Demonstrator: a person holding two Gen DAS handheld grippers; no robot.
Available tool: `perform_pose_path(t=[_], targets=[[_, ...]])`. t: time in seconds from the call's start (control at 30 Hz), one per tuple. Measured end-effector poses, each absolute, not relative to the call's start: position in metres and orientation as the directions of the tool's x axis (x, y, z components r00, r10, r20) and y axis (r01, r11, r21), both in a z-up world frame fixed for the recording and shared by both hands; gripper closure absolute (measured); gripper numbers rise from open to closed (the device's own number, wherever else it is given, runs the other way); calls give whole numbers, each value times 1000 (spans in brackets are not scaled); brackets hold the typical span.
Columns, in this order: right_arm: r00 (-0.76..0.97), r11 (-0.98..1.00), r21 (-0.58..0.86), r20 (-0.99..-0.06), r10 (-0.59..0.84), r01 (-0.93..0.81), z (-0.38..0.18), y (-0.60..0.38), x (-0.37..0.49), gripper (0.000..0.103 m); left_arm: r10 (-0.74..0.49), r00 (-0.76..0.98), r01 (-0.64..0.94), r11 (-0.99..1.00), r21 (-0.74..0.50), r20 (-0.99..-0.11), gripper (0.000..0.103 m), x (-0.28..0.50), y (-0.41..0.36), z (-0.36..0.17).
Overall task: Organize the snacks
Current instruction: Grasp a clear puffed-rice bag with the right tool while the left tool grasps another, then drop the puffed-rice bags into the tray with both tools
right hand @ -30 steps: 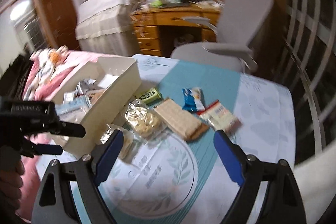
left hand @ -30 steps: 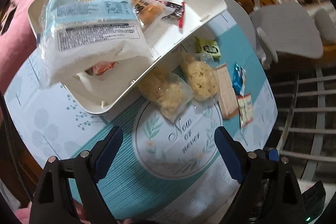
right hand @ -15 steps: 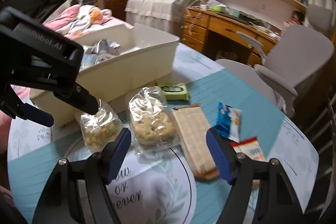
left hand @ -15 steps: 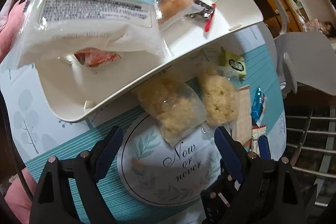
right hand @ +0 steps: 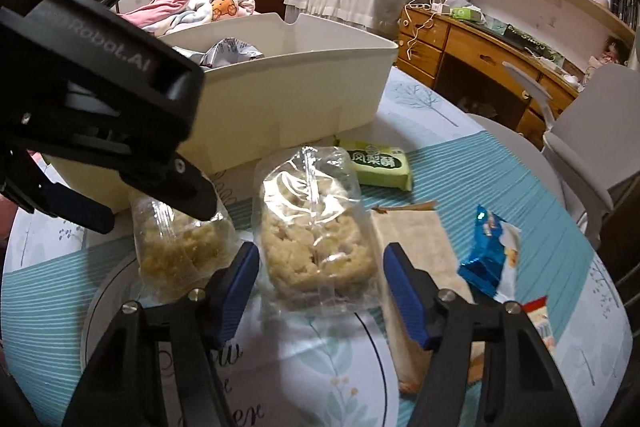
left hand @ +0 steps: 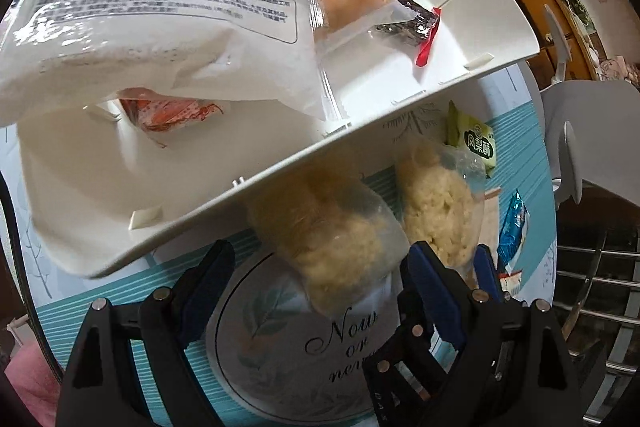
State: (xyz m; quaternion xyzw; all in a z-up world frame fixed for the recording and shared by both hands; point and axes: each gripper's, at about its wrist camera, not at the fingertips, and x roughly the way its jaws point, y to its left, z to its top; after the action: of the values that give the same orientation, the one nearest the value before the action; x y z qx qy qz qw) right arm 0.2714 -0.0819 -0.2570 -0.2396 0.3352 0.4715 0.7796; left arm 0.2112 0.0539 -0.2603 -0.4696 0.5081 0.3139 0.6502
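A white bin (left hand: 400, 115) (right hand: 304, 95) holds several snack packs, topmost a big white bag (left hand: 152, 11). Two clear bags of puffed-rice snack lie in front of it. My left gripper (left hand: 320, 279) is open, its fingers on either side of the left bag (left hand: 332, 239) (right hand: 180, 247). My right gripper (right hand: 320, 287) is open around the near end of the right bag (right hand: 316, 227) (left hand: 436, 207). The left gripper body shows in the right wrist view (right hand: 100, 99).
On the teal tablecloth (right hand: 500, 167) lie a green pack (right hand: 380, 163), a flat tan pack (right hand: 420, 259), a blue pack (right hand: 488, 251) and a red-and-white pack (right hand: 540, 319). A grey chair (right hand: 580, 131) and a wooden desk (right hand: 480, 47) stand beyond the table.
Both grippers moved forward and down to the two clear bags. The right gripper's fingers now straddle the right bag; the left gripper came close over the left one.
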Motion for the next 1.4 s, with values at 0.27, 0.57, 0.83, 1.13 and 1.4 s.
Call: perform_pose_path(t=[0.27, 0.57, 0.83, 1.13, 1.4], targets=[[312, 450, -30, -762, 567, -892, -264, -80, 274, 44, -66, 267, -889, 367, -272, -961, 34, 220, 57, -269], [309, 497, -4, -788, 533, -868, -262, -82, 271, 45, -88, 279, -869, 402, -290, -956, 49, 230, 55, -270], [297, 543, 6, -832, 469, -840, -255, -103, 259, 45, -142, 211, -855, 452, -254, -967, 55, 226, 54, -266], [270, 708, 116, -872, 408, -697, -243, -147, 243, 45, -266, 95, -799, 555, -233, -959, 55, 213, 34, -261], [300, 818, 171, -874, 383, -549, -217, -168, 227, 45, -315, 56, -698, 667, -263, -948, 55, 203, 20, -230]])
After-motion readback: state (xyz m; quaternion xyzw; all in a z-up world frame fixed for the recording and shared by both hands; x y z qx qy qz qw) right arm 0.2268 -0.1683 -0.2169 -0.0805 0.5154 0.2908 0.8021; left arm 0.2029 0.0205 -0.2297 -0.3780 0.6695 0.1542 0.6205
